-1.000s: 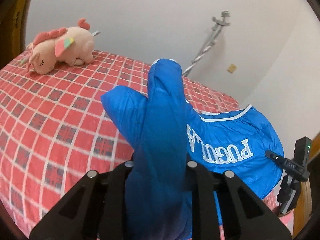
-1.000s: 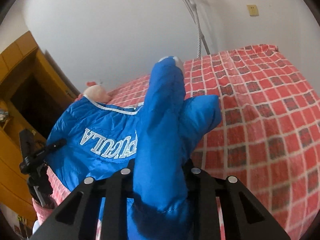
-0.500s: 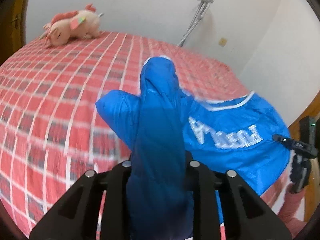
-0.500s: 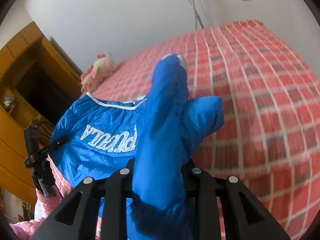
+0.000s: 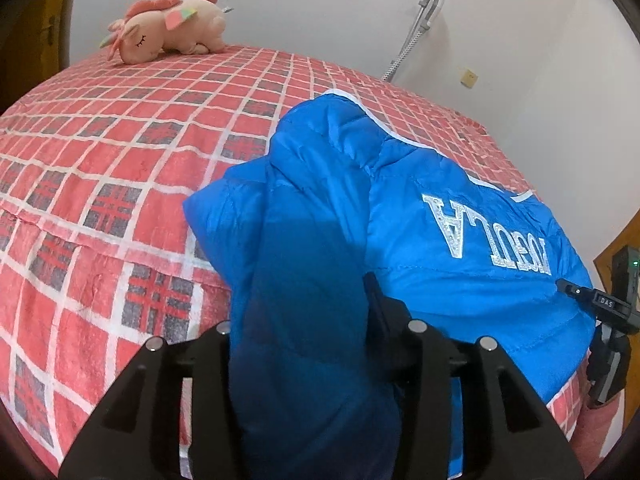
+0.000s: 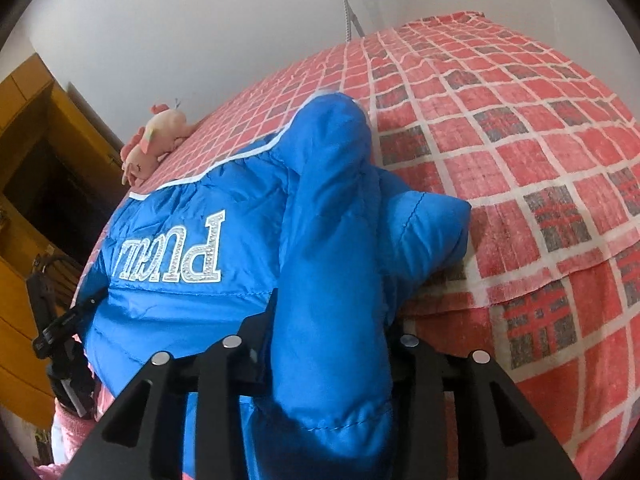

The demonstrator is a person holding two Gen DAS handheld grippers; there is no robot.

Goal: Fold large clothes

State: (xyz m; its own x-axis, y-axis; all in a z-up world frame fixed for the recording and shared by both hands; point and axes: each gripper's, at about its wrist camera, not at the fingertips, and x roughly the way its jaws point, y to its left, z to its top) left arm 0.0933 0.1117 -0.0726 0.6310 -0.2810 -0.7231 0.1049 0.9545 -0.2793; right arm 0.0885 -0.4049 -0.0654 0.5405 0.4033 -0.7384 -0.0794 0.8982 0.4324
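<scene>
With the left gripper (image 5: pixel 316 356) and right gripper (image 6: pixel 328 364) both clenched on the blue jacket (image 5: pixel 400 240), we judge ourselves mid-fold, laying it on the bed (image 5: pixel 100 200), and next must press toward twelve o'clock.

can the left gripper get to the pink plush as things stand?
Probably not. The left gripper is shut on the blue jacket, so it is occupied. The pink plush lies at the far edge of the bed; the bedspread between them is bare.

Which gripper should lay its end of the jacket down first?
Judgement: neither clearly. The left gripper and right gripper each clamp a bunched end of the jacket over the bed; lower together.
</scene>
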